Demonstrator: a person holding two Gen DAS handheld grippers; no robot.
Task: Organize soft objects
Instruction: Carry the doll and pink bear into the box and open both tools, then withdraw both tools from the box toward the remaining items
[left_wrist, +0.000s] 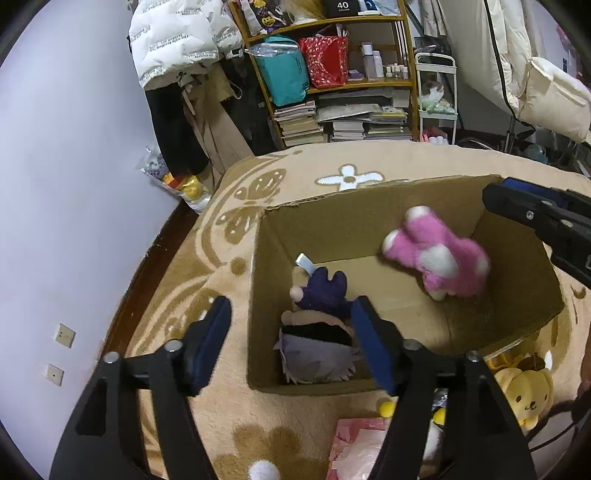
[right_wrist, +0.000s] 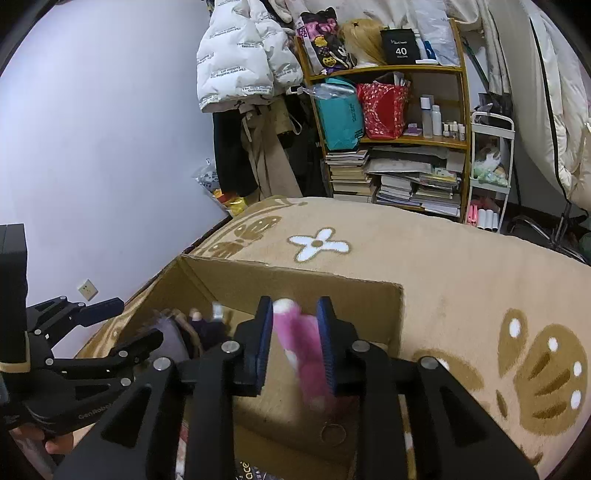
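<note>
Cardboard box (left_wrist: 517, 317) stands open-topped on the tan patterned rug (left_wrist: 424, 158), its walls upright, its top edges ragged where the flaps are gone. Its floor is largely bare on the far and right side; the left near corner is occupied. There is rug free around the box on the far side; a bookshelf (right_wrist: 406, 140) and hanging coats stand well apart, no obstacle.

Pink plush toy (left_wrist: 436, 254) is inside the box toward its right wall, blurred in both views, apparently in mid-fall; whether it touches the floor cannot be told. Judged light, limp and compressible, not fragile and not slippery; it should take a pinch anywhere across the body or a limb.

Purple doll (left_wrist: 325, 291) lies in the box's left near corner with grey and black cloth beneath it. Also judged soft; its stuffed body offers the best hold.

Left gripper (left_wrist: 291, 343) hangs over the box's near left edge, jaws well apart, nothing between them. One finger is over the doll, the other outside the wall: that edge may be caught on a descent.

Right gripper (right_wrist: 295, 343) points into the box, jaws parted a little. The pink toy lies between them in its own view but does not look pinched.

Yellow plush dog (left_wrist: 524, 391) and a pink packet (left_wrist: 354, 446) lie on the rug just beside the near wall, not yet boxed.
</note>
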